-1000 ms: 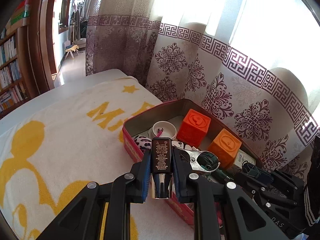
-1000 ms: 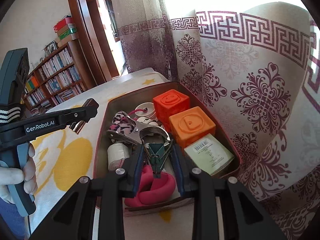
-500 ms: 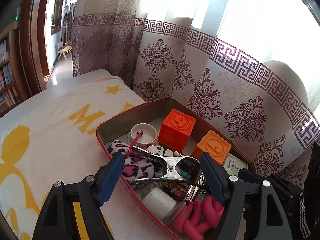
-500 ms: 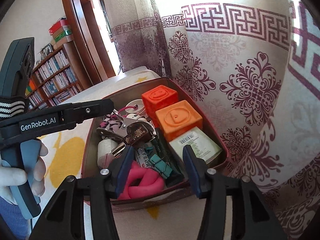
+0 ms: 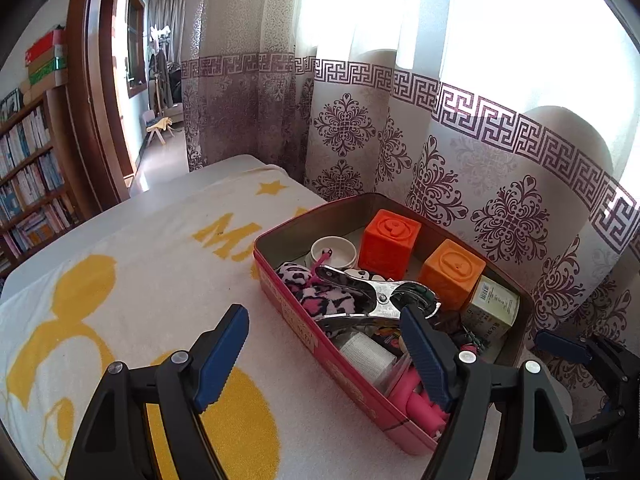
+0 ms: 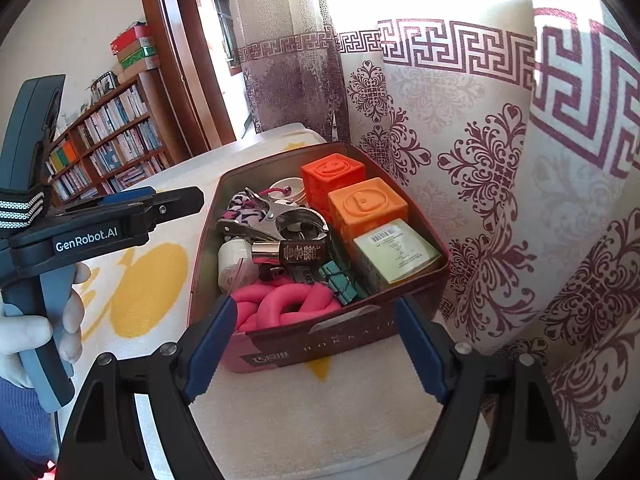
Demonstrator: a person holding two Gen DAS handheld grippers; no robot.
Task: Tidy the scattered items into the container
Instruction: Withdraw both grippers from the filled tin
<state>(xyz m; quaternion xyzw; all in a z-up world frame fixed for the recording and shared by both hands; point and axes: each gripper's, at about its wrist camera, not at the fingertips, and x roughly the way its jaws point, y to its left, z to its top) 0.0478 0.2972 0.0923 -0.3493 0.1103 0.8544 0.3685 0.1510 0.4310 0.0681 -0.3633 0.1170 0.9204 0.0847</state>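
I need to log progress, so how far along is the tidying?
Nearly done, it seems. The tin holds the orange blocks, metal clamp, brown bottle and pink rings. Left tool and right tool are open, empty. No loose items visible on the towel.
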